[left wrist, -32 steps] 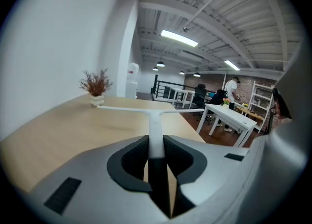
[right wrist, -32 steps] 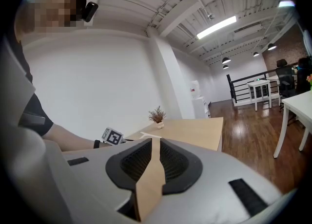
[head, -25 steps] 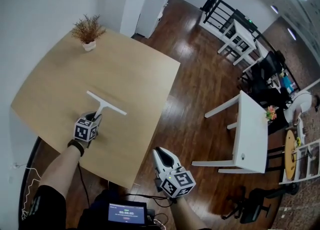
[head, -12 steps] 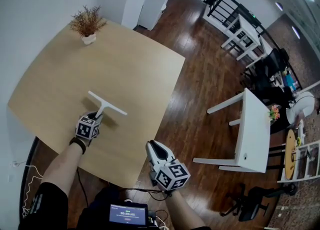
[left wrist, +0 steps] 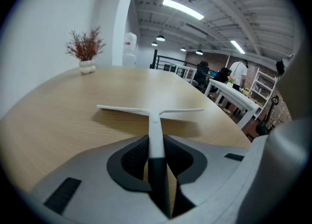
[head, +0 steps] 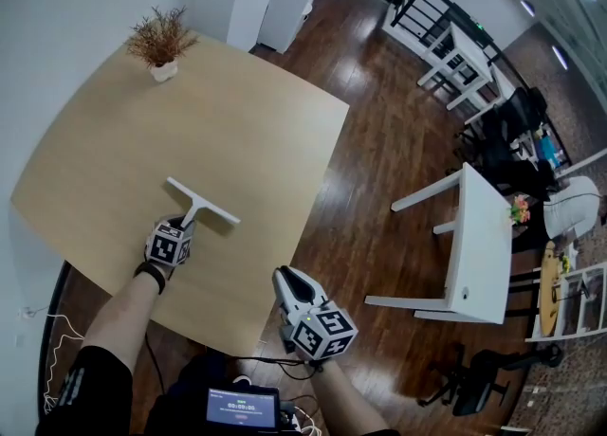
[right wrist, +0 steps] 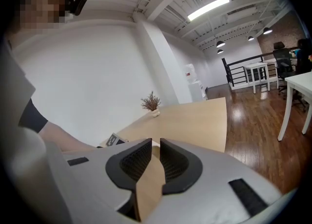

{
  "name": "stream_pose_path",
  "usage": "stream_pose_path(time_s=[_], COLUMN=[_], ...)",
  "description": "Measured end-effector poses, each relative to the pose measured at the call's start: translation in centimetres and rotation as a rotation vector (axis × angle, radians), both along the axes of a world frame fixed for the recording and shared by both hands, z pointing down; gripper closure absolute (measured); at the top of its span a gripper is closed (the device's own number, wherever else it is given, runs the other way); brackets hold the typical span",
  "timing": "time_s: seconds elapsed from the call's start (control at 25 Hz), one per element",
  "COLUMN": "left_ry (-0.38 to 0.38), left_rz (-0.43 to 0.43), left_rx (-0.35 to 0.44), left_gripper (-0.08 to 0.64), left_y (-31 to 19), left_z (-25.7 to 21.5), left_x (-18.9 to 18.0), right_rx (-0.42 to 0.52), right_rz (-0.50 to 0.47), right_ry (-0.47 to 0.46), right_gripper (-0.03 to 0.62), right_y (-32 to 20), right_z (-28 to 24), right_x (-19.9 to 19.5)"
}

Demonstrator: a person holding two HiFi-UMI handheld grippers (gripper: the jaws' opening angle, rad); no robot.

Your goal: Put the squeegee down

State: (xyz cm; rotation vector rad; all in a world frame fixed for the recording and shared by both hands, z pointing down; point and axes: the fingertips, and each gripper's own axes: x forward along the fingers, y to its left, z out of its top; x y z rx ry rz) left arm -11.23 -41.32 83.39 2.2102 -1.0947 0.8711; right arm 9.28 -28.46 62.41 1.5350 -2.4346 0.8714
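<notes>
Where ribbed pads (left wrist: 131, 162) grip, the squeegee (left wrist: 155, 121) is black.

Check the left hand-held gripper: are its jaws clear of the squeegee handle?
No, the left hand-held gripper has its jaws closed on the handle of the squeegee, with the blade sticking out ahead of them.

Bare tabletop (head: 237, 131); potted plant (head: 161, 41) at far corner

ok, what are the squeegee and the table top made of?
Squeegee: likely moulded plastic, matte white, one uniform colour across bar and neck; a rubber edge can't be made out.
Table: pale wood-look top, faint grain, low sheen; solid wood or laminate is open.
</notes>
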Motion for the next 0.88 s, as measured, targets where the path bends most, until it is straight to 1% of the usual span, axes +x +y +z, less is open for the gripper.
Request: stream_pose_path(time_s=[0.24, 0.4, 0.52, 0.56, 0.68, 0.88], left_ry=[-0.032, -0.023, -0.037, -0.036, -0.027, -0.004], left_rz=[0.021, 0.023, 0.014, 0.012, 0.037, 0.032], left_rx=[0.002, -0.012, -0.013, -0.017, -0.016, 0.040], left_gripper=[0.466, 0.465, 0.457, 0.440, 0.348, 0.330], left_y=[-0.2, 0.1, -0.1, 0.0, 0.2, -0.5], left_z=[0.9, 0.6, 0.8, 0.9, 1.0, -1.4], left_x=[0.0, 0.3, -0.3, -0.3, -0.1, -0.7], right_rx=[-0.006, -0.004, -0.003, -0.003, 0.000, 0.023], right_rz=[0.003, -0.003, -0.003, -0.003, -0.003, -0.010], right_ry=[0.003, 0.006, 0.005, 0.004, 0.001, 0.004], right_gripper=[0.517, 0.517, 0.517, 0.517, 0.517, 0.517], right_y=[0.0, 0.0, -0.1, 0.0, 0.0, -0.2], right_z=[0.3, 0.4, 0.3, 0.3, 0.2, -0.9], right_x=[-0.1, -0.3, -0.4, -0.5, -0.6, -0.7])
